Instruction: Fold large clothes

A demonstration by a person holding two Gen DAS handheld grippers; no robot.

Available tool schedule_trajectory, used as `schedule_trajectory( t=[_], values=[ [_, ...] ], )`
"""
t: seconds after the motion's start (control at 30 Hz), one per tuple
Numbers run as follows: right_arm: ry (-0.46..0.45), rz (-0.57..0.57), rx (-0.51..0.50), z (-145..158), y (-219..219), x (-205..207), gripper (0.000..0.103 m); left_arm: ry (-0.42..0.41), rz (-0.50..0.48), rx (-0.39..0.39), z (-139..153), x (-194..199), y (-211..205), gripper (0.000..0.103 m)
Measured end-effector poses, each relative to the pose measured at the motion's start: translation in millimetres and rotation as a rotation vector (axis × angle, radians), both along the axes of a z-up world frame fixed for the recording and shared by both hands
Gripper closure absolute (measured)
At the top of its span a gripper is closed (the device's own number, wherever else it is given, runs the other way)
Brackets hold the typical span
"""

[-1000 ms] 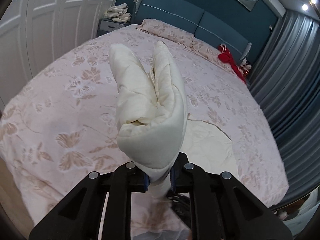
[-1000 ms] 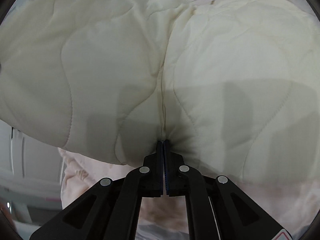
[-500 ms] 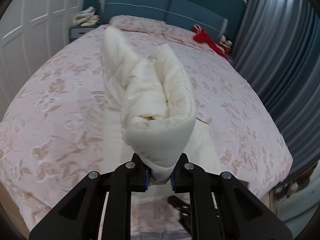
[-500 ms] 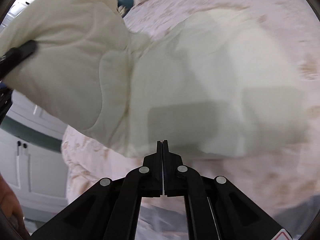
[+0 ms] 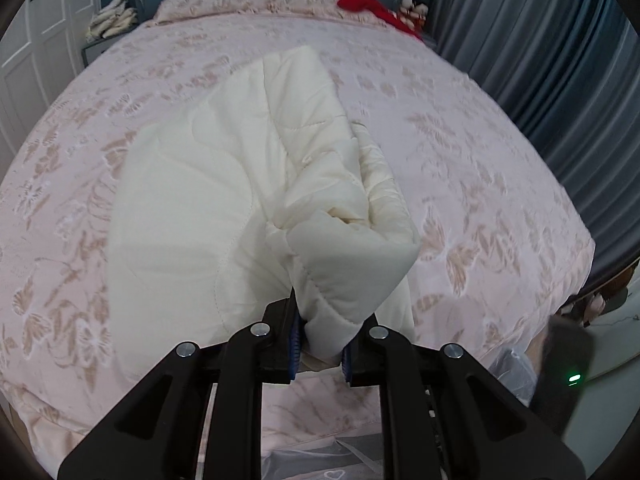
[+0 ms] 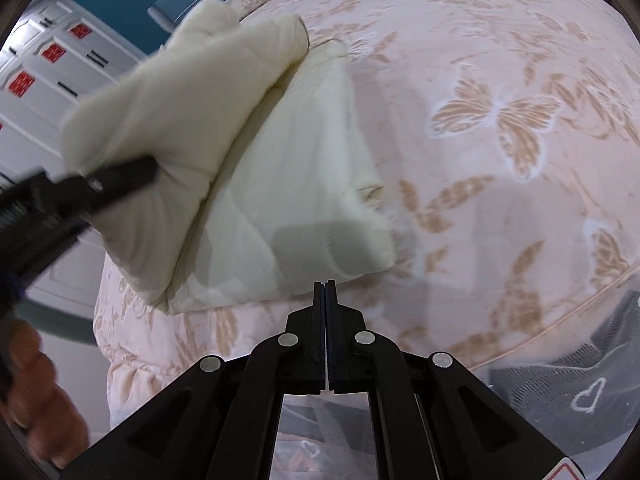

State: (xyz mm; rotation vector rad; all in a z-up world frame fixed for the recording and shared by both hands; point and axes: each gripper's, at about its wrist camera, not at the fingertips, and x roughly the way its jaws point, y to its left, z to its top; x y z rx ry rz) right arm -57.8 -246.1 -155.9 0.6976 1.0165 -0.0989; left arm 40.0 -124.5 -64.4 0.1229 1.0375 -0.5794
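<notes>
A cream quilted cloth (image 5: 224, 200) lies partly folded on the bed. My left gripper (image 5: 320, 332) is shut on a thick bunched fold of it, held a little above the flat part. In the right wrist view the same cloth (image 6: 304, 184) lies as a flat folded layer, with the raised fold hanging over its left side from the left gripper's finger (image 6: 120, 176). My right gripper (image 6: 325, 288) is shut, its tips at the near edge of the flat layer, and no cloth shows between them. A person's hand (image 6: 36, 392) shows at the lower left.
The bed's pink floral cover (image 5: 480, 184) stretches all round the cloth. A red garment (image 5: 368, 0) lies by the headboard. Folded cloths (image 5: 112, 20) sit on a nightstand. Grey curtains (image 5: 560, 60) hang on the right, white cupboard doors (image 6: 48, 80) on the left. Clear plastic (image 6: 580, 380) lies below the bed's edge.
The left gripper has swung its held fold across and down towards the bed. The cloth no longer fills the right wrist view; the right gripper now stands at its near edge.
</notes>
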Motion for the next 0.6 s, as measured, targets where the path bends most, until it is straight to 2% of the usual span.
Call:
schedule_trajectory(
  t=[0.2, 0.43, 0.57, 0.6],
  values=[
    [-0.006, -0.025, 0.007, -0.1, -19.1, -7.1, 0.100, 0.027, -0.031, 0.060, -29.7, -6.2, -18.0, 0.089],
    [-0.020, -0.060, 0.006, 6.8, -35.6, -14.5, 0.100, 0.008, -0.068, 0.126, -54.8, -17.0, -30.5, 0.088],
    [-0.027, -0.080, -0.002, 13.8, -42.8, -18.0, 0.100, -0.037, -0.079, 0.148, -50.0, -22.5, -32.5, 0.085],
    [-0.029, -0.082, -0.006, 16.9, -44.2, -19.3, 0.098, -0.045, -0.081, 0.144, -44.1, -23.9, -31.1, 0.080]
  ],
)
